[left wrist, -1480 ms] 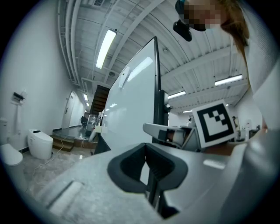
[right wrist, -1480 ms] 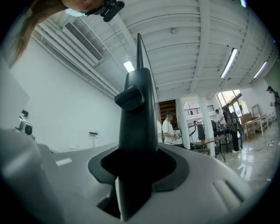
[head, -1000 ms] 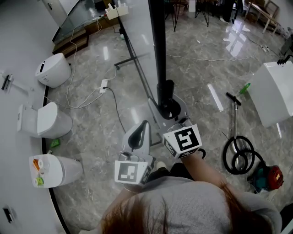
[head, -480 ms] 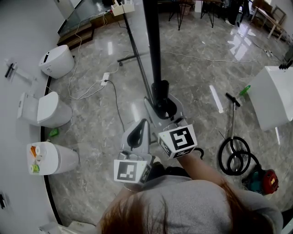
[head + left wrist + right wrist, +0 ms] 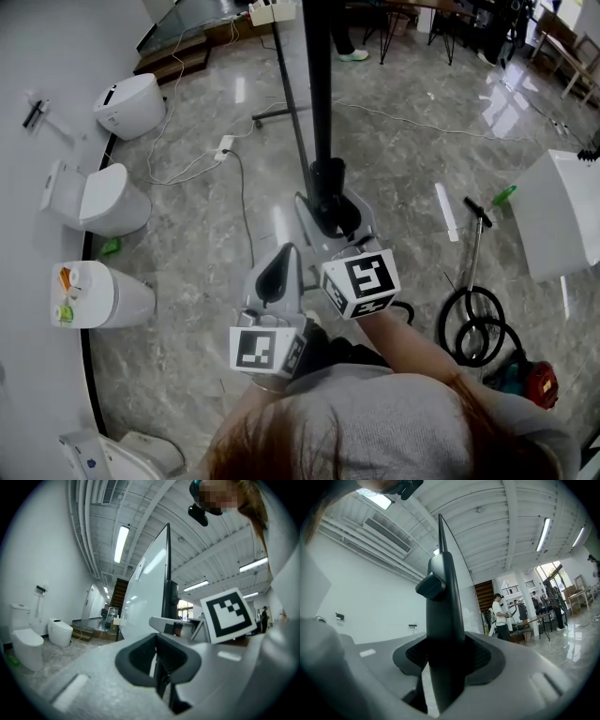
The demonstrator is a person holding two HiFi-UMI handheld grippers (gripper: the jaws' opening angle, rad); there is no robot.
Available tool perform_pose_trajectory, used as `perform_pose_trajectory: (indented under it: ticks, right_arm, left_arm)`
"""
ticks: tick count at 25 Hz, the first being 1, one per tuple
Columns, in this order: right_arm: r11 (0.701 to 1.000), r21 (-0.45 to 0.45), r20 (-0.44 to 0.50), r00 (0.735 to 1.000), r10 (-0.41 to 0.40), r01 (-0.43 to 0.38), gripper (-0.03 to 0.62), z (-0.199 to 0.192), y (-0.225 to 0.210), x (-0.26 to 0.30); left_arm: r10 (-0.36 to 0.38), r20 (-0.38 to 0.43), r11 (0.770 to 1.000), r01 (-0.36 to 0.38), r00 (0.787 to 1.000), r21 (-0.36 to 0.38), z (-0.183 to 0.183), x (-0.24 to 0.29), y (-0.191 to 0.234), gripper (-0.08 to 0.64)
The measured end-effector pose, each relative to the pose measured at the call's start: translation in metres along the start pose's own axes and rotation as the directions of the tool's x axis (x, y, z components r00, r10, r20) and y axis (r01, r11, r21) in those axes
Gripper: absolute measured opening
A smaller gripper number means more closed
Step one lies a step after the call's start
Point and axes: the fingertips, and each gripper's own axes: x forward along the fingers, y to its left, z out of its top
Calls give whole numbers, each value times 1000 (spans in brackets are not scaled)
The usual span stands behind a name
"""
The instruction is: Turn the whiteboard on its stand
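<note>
Right gripper (image 5: pixel 330 217): jaws flank the black frame edge (image 5: pixel 443 602), pads apparently pressing it; they have just been opening.
Left gripper (image 5: pixel 286 253): jaws pressed together, empty, just beside the right one.
Whiteboard (image 5: pixel 145 597): straight ahead, seen edge-on, long axis upright.
Nearer hand: right.
Stand leg (image 5: pixel 281 84): runs ahead-left.
Room: open floor (image 5: pixel 187 234) on both sides; toilets (image 5: pixel 98 202) and hose coil (image 5: pixel 478 323) well apart.

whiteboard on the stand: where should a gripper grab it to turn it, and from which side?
Grip the black vertical edge, coming edge-on in the board's plane so the jaws close across its thickness. It is narrow and looks stiff; the white panel is broad and flat, with nothing to pinch. The right gripper is there now, edge between its jaws, which have just been opening.
</note>
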Motion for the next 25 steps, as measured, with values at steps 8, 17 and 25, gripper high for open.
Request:
perform_pose_trajectory:
  ticks: [8,17,25]
  right_arm:
    - [1000,2,5,1000,8,-8,186,0,10,-12]
    - [1000,-5,1,1000,-3,3,181,-4,18,-18]
    - [999,-27,12,1000,-20,21,175,-3,23,-28]
  left_arm:
    - [41,16,999,-42,999,25,-8,-25,-10,2]
    - [54,37,998,-55,998,9,-1,-39,-11,2]
    - [6,31,1000,-6,999,6,4,-58,-21,2]
